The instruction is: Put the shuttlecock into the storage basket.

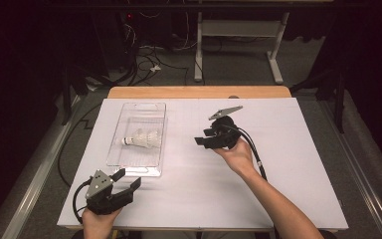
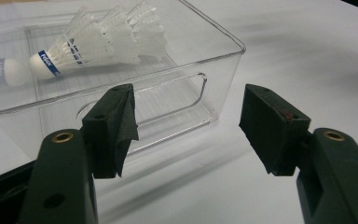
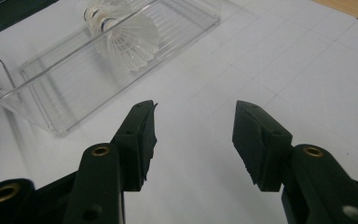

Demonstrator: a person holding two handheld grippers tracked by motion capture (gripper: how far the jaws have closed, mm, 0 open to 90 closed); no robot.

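Below the clear tray's (image 1: 113, 149) near end, my left fingers (image 1: 128, 180) gape, holding nothing. Inside the tray lie shuttlecocks (image 1: 142, 138), perhaps two nested. Right of the tray, my right fingers (image 1: 202, 138) stand half-open, holding nothing.

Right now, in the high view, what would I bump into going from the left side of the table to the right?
Left gripper → clear plastic box with the shuttlecock lying inside it → right gripper, jaws apart with nothing between them, over the white table.
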